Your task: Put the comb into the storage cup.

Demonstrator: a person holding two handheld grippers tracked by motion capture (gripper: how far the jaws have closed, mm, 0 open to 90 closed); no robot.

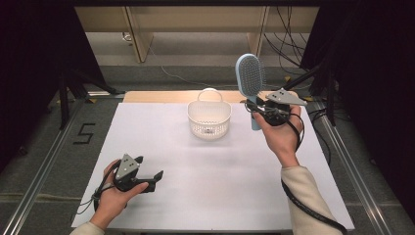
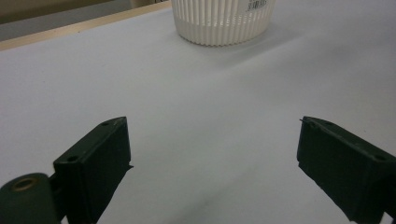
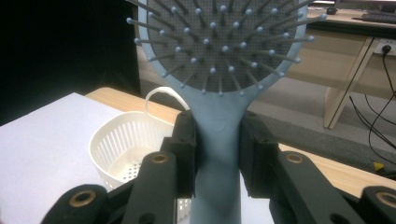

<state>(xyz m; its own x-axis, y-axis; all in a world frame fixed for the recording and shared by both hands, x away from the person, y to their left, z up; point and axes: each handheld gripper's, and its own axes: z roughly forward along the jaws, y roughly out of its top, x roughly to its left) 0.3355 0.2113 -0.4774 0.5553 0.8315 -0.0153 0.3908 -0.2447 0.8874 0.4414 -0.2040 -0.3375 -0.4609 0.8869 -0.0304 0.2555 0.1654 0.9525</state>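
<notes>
A light blue hairbrush stands upright in the air, bristle head up, to the right of a white slotted basket. My right gripper is shut on its handle; in the right gripper view both pads press the handle of the hairbrush, with the basket below to the left. My left gripper rests low at the table's near left, open, nothing between its jaws. In the left gripper view the basket stands far ahead and the gripper gapes wide.
A white sheet covers the table, with a wooden edge showing at the back. Black frame rails and cables stand at the back right. The basket has a thin upright handle.
</notes>
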